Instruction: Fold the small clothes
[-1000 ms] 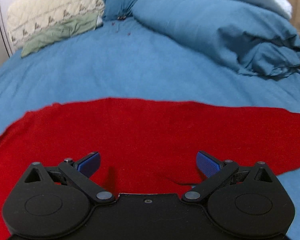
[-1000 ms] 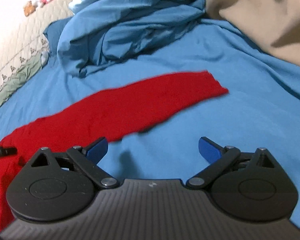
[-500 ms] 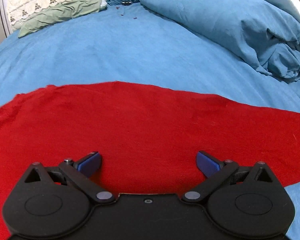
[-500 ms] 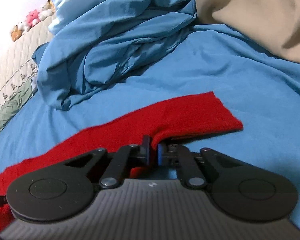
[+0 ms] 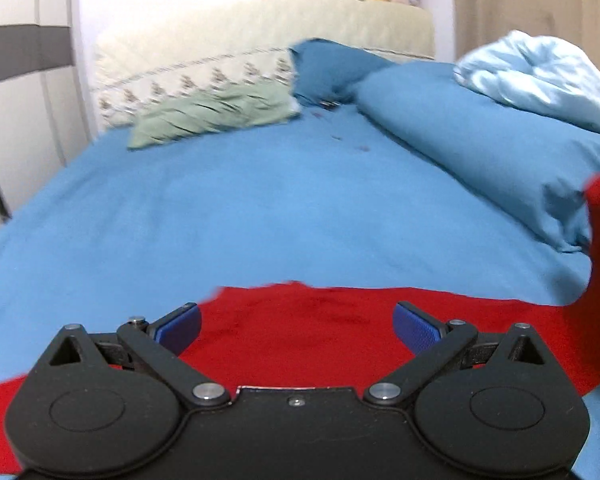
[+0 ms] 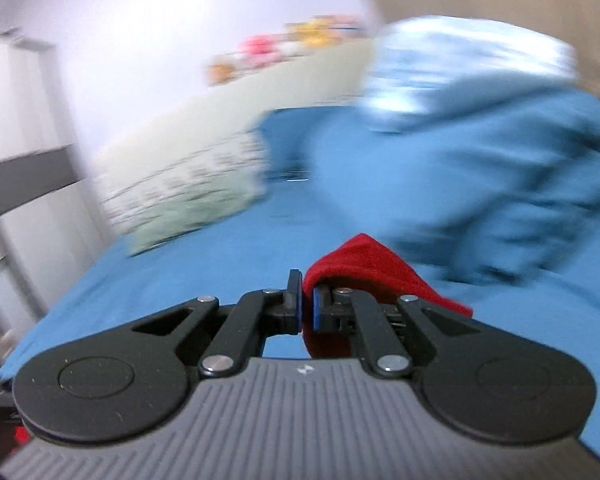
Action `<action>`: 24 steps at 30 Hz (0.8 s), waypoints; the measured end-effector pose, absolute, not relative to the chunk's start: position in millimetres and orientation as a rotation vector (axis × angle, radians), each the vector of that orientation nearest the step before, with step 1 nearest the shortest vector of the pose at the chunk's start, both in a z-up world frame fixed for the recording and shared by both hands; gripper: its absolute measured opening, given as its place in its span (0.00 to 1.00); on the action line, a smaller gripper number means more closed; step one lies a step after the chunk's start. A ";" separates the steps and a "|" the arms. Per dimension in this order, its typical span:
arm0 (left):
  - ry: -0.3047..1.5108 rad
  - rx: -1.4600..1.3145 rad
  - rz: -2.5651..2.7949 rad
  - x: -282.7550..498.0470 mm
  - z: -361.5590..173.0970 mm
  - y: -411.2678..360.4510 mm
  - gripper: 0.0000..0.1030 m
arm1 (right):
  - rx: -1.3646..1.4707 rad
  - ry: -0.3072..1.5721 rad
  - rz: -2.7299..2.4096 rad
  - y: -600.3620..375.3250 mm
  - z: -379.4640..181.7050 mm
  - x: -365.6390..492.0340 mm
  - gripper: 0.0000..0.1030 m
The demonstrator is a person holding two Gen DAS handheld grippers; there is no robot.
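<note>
The right gripper (image 6: 307,307) was clamped on one end of the red cloth (image 6: 374,270), its pads pressed together on the fabric and the free corner draped over its right finger, above the blue bedsheet (image 6: 228,256). The left gripper (image 5: 296,326) stood with its blue pads wide apart and nothing between them, above the near part of the red cloth (image 5: 300,320), which lay on the sheet and rose at the right edge. A green pillow (image 5: 212,120) lay far left, a heaped blue duvet (image 5: 480,140) far right.
</note>
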State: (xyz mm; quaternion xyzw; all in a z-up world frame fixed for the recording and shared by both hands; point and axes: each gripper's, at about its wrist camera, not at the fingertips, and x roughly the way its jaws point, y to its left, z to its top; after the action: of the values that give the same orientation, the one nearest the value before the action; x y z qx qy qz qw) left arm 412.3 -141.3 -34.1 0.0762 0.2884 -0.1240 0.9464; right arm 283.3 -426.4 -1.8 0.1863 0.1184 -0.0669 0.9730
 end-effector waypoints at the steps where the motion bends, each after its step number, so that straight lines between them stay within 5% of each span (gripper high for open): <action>1: 0.580 0.163 -0.232 411.6 -32.5 -127.2 1.00 | 0.350 0.241 -0.079 -403.5 0.6 296.7 0.20; 14: 0.698 0.150 -0.117 407.1 -74.0 -9.8 1.00 | 0.052 0.597 0.243 -181.8 -153.1 362.7 0.22; 17: 0.696 0.149 -0.129 404.7 -73.7 -15.3 1.00 | 0.023 0.586 0.237 -181.2 -148.2 353.7 0.50; 19: 0.677 0.148 -0.158 400.8 -69.6 -21.9 1.00 | 0.001 0.562 0.226 -190.0 -142.7 344.6 0.81; 24: 0.648 0.205 -0.311 389.8 -68.7 -64.4 1.00 | -0.069 0.539 0.174 -219.0 -127.2 309.5 0.85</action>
State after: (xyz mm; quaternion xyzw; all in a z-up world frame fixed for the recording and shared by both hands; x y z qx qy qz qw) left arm 389.8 -64.4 -68.7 0.1003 0.3167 -0.1519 0.9309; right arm 309.5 -219.0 -127.2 -0.0339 0.2660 0.0860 0.9595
